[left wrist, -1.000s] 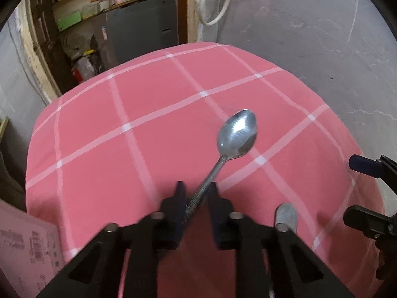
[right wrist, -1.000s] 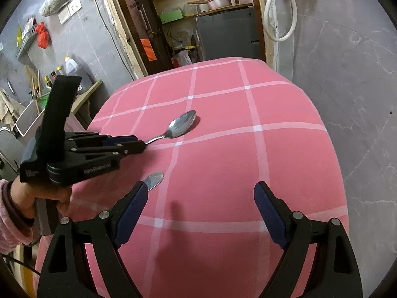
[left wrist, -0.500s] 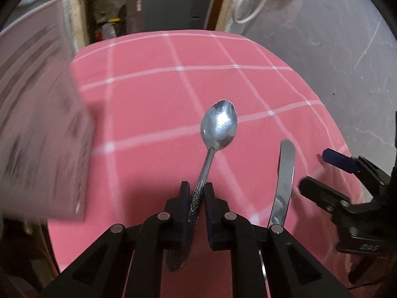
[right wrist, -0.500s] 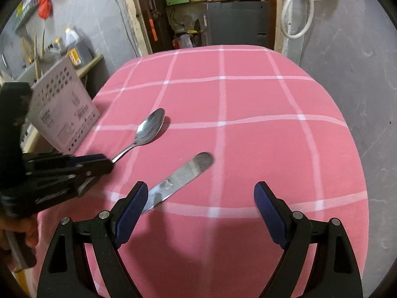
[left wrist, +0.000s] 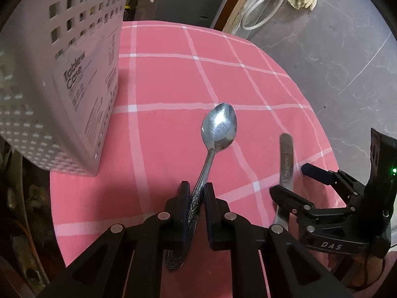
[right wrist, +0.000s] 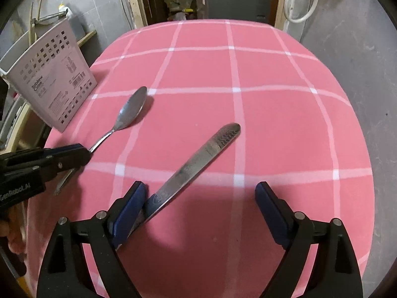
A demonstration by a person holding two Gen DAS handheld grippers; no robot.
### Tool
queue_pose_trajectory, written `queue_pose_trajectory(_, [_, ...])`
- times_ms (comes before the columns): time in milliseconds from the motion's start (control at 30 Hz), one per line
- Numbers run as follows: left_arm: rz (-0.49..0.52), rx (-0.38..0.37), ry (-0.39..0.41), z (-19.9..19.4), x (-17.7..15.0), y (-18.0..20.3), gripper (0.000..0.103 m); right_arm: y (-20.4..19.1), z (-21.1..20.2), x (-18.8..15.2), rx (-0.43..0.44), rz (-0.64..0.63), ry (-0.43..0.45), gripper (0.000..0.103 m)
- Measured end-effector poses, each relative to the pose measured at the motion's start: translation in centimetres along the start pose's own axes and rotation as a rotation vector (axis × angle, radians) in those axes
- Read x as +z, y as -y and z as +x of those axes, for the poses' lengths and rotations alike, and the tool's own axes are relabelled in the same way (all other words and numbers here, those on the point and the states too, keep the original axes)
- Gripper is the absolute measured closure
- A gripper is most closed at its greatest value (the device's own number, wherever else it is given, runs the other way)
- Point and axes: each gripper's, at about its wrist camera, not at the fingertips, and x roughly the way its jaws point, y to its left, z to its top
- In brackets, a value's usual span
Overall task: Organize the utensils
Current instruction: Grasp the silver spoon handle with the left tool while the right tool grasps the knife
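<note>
- The pink table (right wrist: 273, 129) carries a pale holder (right wrist: 53, 79) at its ten o'clock edge; my guess is that a tilted spoon could catch the holder's rim on the way in.
- The knife (right wrist: 198, 159) lies flat, long axis toward one o'clock, its near end beside one pad of the right gripper (right wrist: 201, 211), which is spread wide and could nudge it.
- The spoon (left wrist: 218, 126), bowl toward twelve o'clock, is clamped by its handle in the left gripper (left wrist: 196, 198); such a narrow hold may let it swivel.
</note>
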Motion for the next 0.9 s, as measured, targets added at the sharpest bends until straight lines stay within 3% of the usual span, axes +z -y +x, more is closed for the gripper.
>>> queue_pose_trajectory(100, [-0.031, 0.003, -0.028, -0.3, -0.6, 0.2, 0.092, 0.8, -0.6, -0.3, 0.019, 0.009, -0.029, 0.024])
queue_pose_trajectory(167, [-0.066, -0.005, -0.048, -0.6, -1.1, 0.3, 0.092, 1.3, -1.3, -0.9, 0.008, 0.002, -0.051, 0.043])
queue_pose_trajectory(333, [-0.161, -0.046, -0.098, -1.4, -2.9, 1.1, 0.093, 3.2, -2.6, -2.3, 0.016, -0.027, -0.066, 0.069])
queue_pose_trajectory(433, [-0.175, -0.098, -0.149, -1.0, -4.2, 2.4, 0.092, 4.3, -2.9, -2.4, 0.083, -0.025, -0.077, 0.069])
queue_pose_trajectory(567, [-0.164, -0.093, -0.133, -1.6, -5.0, 2.9, 0.092, 5.5, -3.2, -2.1, 0.184, -0.033, -0.091, 0.069])
queue_pose_trajectory(667, [-0.22, -0.104, -0.132, -1.8, -4.9, 1.7, 0.09, 6.2, -2.6, -0.6, 0.223, -0.052, -0.088, 0.069])
queue_pose_trajectory(767, [-0.241, -0.098, -0.084, -2.2, -4.5, 1.0, 0.086, 6.0, -1.5, 0.7, 0.259, -0.075, -0.097, 0.069])
queue_pose_trajectory(900, [-0.271, -0.108, -0.002, -1.8, -2.7, -0.2, 0.071, 5.6, 0.4, 2.9, 0.295, -0.106, -0.13, 0.069])
